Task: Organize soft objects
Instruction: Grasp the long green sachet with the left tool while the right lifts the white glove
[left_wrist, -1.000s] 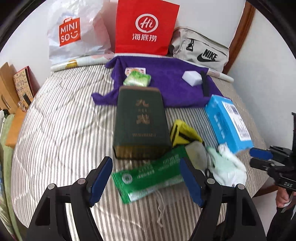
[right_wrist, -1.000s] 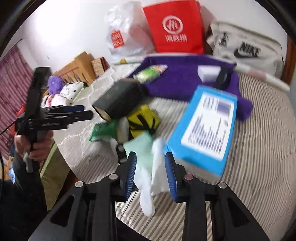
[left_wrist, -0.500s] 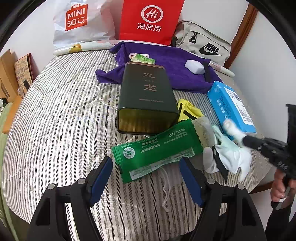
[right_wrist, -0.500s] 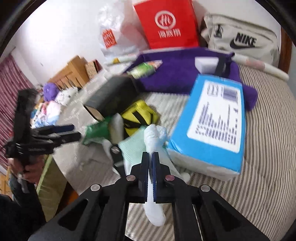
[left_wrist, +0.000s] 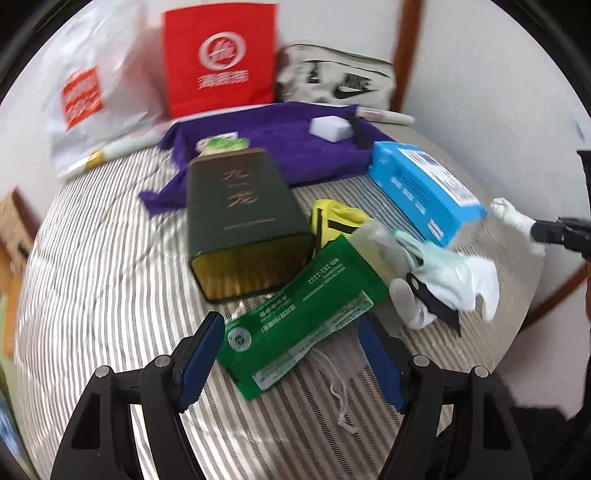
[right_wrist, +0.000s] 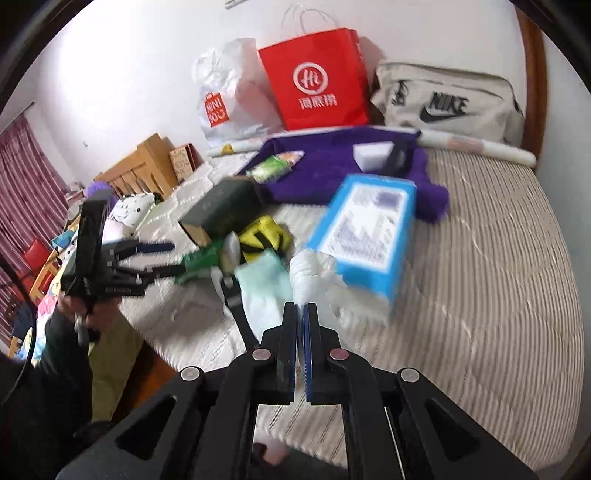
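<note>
A tin (left_wrist: 240, 218) is lying flat on the bed (left_wrist: 92, 266), with a towel (left_wrist: 280, 144) spreading behind it. A sponge (left_wrist: 330, 127) and a small packet (left_wrist: 221, 144) are resting on the towel. Three bags are leaning against the wall behind the towel: a plastic bag (left_wrist: 86, 96) at left, a paper bag (left_wrist: 221, 59) in the middle, a waist bag (left_wrist: 340, 79) at right. A pouch (left_wrist: 338, 221) is sitting just right of the tin, a box (left_wrist: 424, 192) lying further right. A wrapper (left_wrist: 299, 321) is lying before the tin, between the left gripper's (left_wrist: 291, 358) jaws. A glove (left_wrist: 461, 280) is lying right of the wrapper, before the box.
</note>
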